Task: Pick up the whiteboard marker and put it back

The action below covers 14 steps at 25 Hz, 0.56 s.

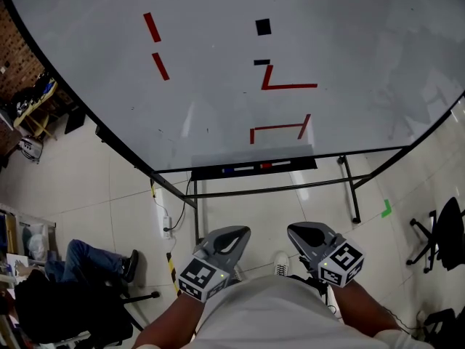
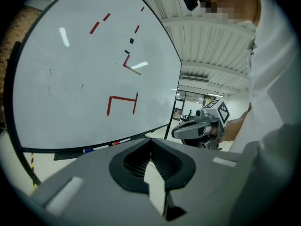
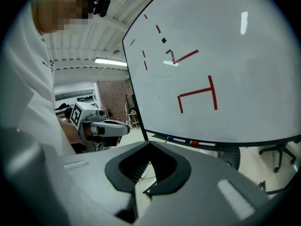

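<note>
Two whiteboard markers lie end to end in the dark tray (image 1: 305, 163) under the whiteboard (image 1: 218, 86): a blue-capped marker (image 1: 229, 170) and a red-capped marker (image 1: 265, 166). Both also show in the left gripper view, blue-capped marker (image 2: 87, 150) and red-capped marker (image 2: 115, 143), and in the right gripper view, blue-capped marker (image 3: 170, 138) and red-capped marker (image 3: 194, 142). My left gripper (image 1: 236, 231) and right gripper (image 1: 299, 230) are held close to my body, well short of the tray. Both are shut and hold nothing. Each gripper sees the other beside it.
The whiteboard carries red and black marks and stands on a black metal frame (image 1: 349, 187). A power strip (image 1: 166, 224) lies on the tiled floor by the left leg. A seated person's legs (image 1: 94, 257) are at lower left, and an office chair (image 1: 443, 235) at right.
</note>
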Tool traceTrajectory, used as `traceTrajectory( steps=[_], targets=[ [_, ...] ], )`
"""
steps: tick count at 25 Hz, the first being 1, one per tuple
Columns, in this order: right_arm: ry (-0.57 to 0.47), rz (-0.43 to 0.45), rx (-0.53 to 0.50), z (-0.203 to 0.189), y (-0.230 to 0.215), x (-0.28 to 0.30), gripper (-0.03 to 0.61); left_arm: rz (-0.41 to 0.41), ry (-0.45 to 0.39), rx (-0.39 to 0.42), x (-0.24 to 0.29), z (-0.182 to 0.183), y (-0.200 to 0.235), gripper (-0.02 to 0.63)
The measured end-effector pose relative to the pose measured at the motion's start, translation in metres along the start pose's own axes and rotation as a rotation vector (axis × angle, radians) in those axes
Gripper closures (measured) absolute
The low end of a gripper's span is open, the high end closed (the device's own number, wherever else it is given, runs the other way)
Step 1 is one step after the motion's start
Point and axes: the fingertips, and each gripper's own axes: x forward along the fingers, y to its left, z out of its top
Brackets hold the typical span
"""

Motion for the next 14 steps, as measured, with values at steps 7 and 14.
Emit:
traceTrajectory(
  steps=[7, 14],
  targets=[
    [0.006, 0.016, -0.002, -0.0038, 0.0017, 0.0013, 0.577, 0.008, -0.006, -0.001, 0.0004, -0.0004, -0.0010, 0.597],
    [0.004, 0.015, -0.011, -0.0006, 0.0012, -0.0001, 0.577, 0.012, -0.004, 0.002, 0.0001, 0.0006, -0.0009, 0.597]
  ],
)
